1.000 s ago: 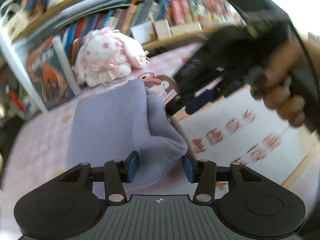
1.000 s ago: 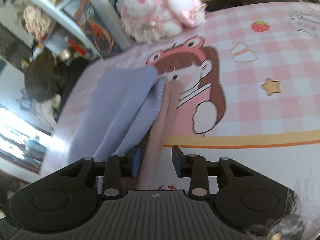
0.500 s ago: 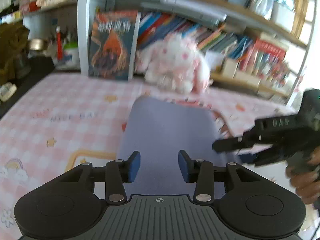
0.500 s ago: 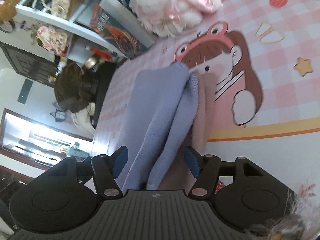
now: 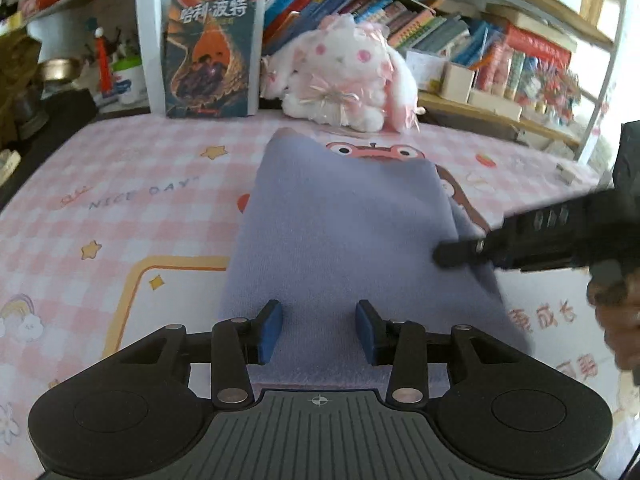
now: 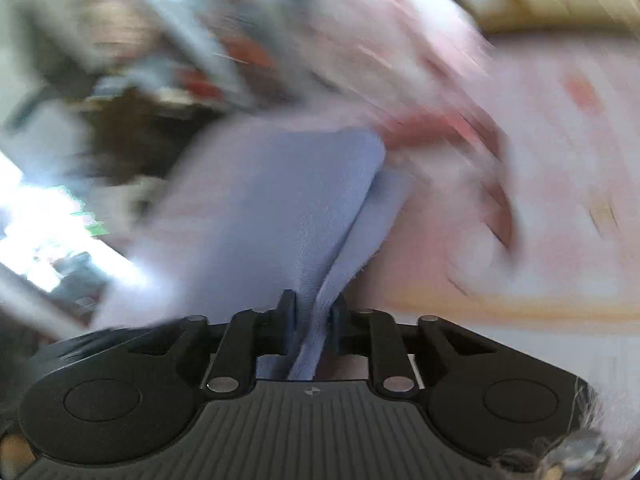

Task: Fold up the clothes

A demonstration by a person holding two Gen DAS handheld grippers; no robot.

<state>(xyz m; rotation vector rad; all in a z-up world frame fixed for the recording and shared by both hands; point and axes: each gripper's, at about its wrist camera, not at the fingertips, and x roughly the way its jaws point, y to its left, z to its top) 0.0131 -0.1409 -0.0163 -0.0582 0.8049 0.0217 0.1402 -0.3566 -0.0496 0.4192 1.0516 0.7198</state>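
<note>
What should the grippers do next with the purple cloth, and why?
Probably the left gripper should close on the near edge of the purple cloth. Its jaws are open with that edge lying between them, while the right gripper is already shut on the cloth's side. With both holding it, they could make the next fold.

Pink checkered table cover [image 5: 132, 184], crowded bookshelves [image 5: 460, 40] behind, bright daylight at right
</note>
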